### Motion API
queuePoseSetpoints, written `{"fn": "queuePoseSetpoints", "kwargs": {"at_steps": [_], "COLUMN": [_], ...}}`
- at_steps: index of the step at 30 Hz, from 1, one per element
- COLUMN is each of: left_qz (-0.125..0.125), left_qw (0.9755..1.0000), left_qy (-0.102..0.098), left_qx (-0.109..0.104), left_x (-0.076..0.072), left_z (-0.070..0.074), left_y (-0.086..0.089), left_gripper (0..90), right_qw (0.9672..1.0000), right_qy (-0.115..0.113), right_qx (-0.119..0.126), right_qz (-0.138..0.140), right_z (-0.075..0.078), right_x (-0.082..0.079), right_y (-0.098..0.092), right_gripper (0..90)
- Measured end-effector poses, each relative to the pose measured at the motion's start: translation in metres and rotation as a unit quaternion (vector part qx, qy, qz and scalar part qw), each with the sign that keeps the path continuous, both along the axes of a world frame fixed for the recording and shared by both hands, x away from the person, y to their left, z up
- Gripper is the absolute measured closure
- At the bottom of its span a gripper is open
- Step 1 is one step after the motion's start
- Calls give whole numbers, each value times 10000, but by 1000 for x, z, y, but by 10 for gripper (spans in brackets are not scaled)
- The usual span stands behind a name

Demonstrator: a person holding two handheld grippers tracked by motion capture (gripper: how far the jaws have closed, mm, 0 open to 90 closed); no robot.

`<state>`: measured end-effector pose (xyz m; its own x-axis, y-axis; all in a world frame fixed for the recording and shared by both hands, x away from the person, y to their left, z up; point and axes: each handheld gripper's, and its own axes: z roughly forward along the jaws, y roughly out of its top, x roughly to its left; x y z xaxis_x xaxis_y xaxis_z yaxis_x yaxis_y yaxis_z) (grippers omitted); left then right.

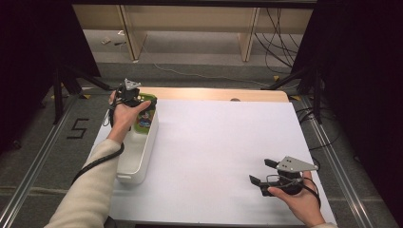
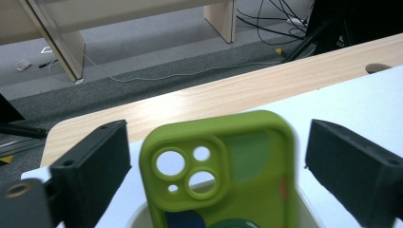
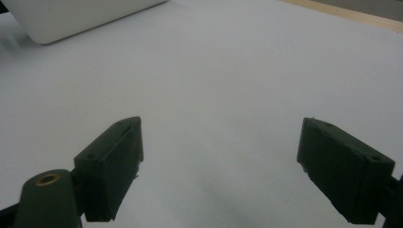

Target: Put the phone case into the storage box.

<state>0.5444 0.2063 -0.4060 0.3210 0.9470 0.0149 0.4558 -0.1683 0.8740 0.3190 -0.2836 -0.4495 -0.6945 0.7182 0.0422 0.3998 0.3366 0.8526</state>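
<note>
Left gripper point(image 2: 214, 175), jaws spread clear of the green phone case point(image 2: 221, 175), which leans in the white bin point(image 1: 138, 156) at the tabletop's point(image 1: 214, 142) left edge; right gripper point(image 1: 266, 178) waits open and empty, near right corner.

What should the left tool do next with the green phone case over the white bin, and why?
Probably lift the left tool straight away. Its jaws stand apart from both edges of the green phone case, whose lower end already sits in the white bin, so it looks released.

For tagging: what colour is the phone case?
Lime green phone case, seen best in the left gripper view.
</note>
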Motion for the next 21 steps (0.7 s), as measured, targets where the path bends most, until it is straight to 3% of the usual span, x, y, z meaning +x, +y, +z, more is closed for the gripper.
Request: {"fn": "queuePoseSetpoints", "kwargs": {"at_steps": [9, 15, 21], "left_qz": [-66, -59, -64], "left_qw": [9999, 9998, 9998], "left_qy": [-71, -160, -127], "left_qx": [-66, -78, -123], "left_x": [-1, -4, -9], "left_z": [5, 11, 16], "left_y": [-1, -1, -2], "left_gripper": [0, 0, 8], "right_qw": [10000, 10000, 10000], "right_qy": [-8, -4, -10], "right_qx": [0, 6, 3], "right_qz": [-2, -6, -14], "right_z": [0, 0, 0], "right_x": [0, 0, 0], "right_y": [0, 0, 0], "right_gripper": [164, 164, 164]}}
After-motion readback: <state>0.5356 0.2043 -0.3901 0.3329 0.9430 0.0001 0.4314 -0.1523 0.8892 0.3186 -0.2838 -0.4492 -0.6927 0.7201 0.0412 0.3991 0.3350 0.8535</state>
